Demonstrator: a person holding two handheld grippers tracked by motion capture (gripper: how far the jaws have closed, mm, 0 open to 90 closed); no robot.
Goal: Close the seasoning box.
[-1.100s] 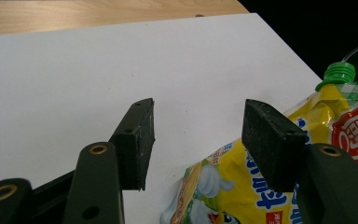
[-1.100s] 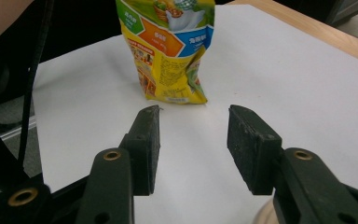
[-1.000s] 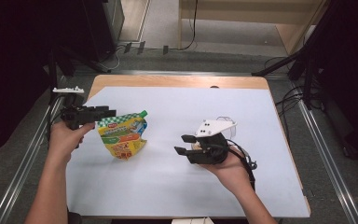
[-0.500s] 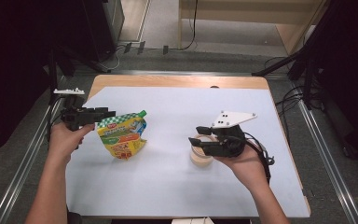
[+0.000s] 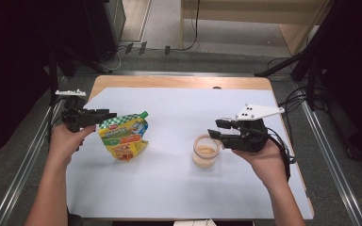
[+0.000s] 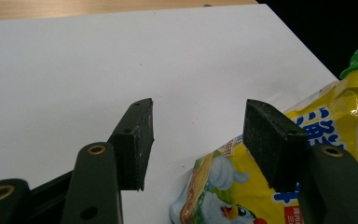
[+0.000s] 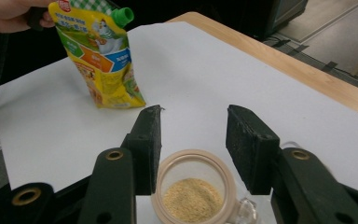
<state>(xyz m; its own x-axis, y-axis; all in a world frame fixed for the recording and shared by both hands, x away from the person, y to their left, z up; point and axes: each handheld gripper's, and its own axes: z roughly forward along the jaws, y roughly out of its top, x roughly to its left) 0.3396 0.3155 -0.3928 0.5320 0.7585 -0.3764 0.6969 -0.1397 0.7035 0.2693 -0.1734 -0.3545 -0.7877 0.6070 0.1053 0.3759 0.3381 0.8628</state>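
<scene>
A yellow spouted pouch [image 5: 122, 137] with a green cap stands on the white sheet at the left. My left gripper [image 5: 104, 114] hovers at its top left edge, open. In the left gripper view, the pouch [image 6: 354, 135] lies behind and beside the right jaw, and only bare sheet shows between the pads of my left gripper [image 6: 198, 109]. A lidless glass jar [image 5: 205, 150] with beige powder sits right of centre. My right gripper [image 5: 220, 130] is open, just right of the jar and above it. In the right gripper view, the jar [image 7: 193, 189] sits low under my right gripper [image 7: 193, 116], untouched.
A white sheet [image 5: 179, 188] covers most of the wooden table [image 5: 179, 82], whose far strip stays bare. Metal rails [image 5: 325, 155] run along both sides. Cables and stands [image 5: 136, 47] lie on the floor beyond the far edge.
My right gripper has drawn back to the right and risen, which uncovers the jar that it was over. The left gripper and the pouch have stayed put.
</scene>
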